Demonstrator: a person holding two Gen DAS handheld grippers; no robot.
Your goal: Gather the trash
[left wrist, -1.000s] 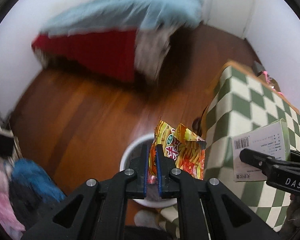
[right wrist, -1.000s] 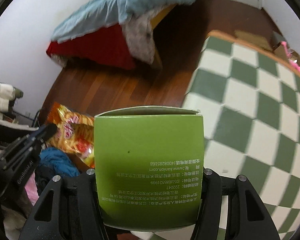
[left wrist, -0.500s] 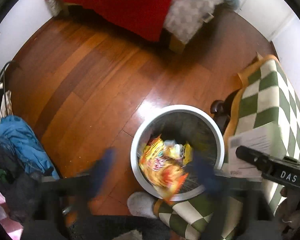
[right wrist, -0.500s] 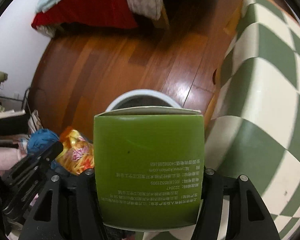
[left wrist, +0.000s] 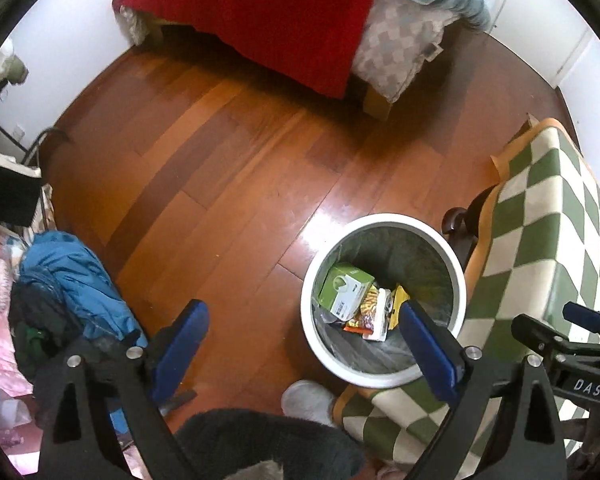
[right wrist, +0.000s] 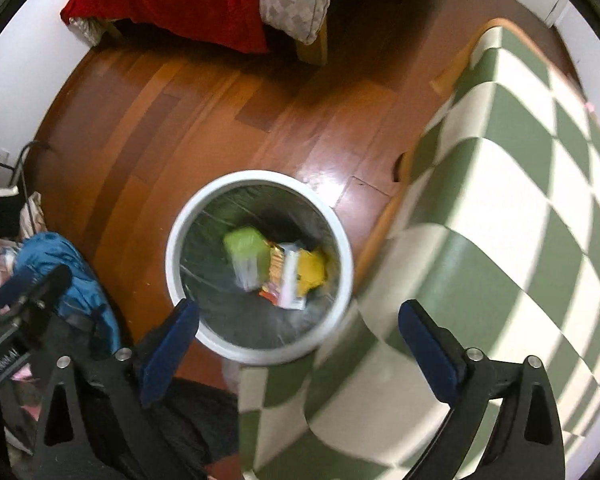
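1. My left gripper (left wrist: 304, 332) hangs above the floor beside the white trash bin (left wrist: 456, 264); its blue-padded fingers (left wrist: 182, 334) are spread wide and have hold of nothing.
2. My right gripper (right wrist: 298, 330) is over the bin too, jaws just as wide apart and bare; its view is somewhat blurred, so fine detail there is unsure.
3. The trash is in the bin: a green carton (left wrist: 345, 287) lies against the liner on the side nearer the open floor, and touching it is the yellow-and-red snack wrapper (left wrist: 370, 308), with a small white packet (left wrist: 380, 330) among them; the right wrist view shows the same heap, the carton (right wrist: 246, 246) a green smear beside the wrapper (right wrist: 310, 266).
4. As I judge it, the drop for these pieces is done; nothing is left in either gripper.
5. What remains I cannot settle from here; the wooden floor (left wrist: 228, 168) shows no loose litter that I can make out, and the visible part of the green-checked tablecloth (left wrist: 540, 216) bears none; its far end is out of view.
6. The blue jacket (left wrist: 72, 280) heaped at the left and the bed with the red cover (left wrist: 284, 24) look like belongings, not trash; I would leave them.
7. The next move, I think, is to lift away from the bin and look over the table and room for anything more.
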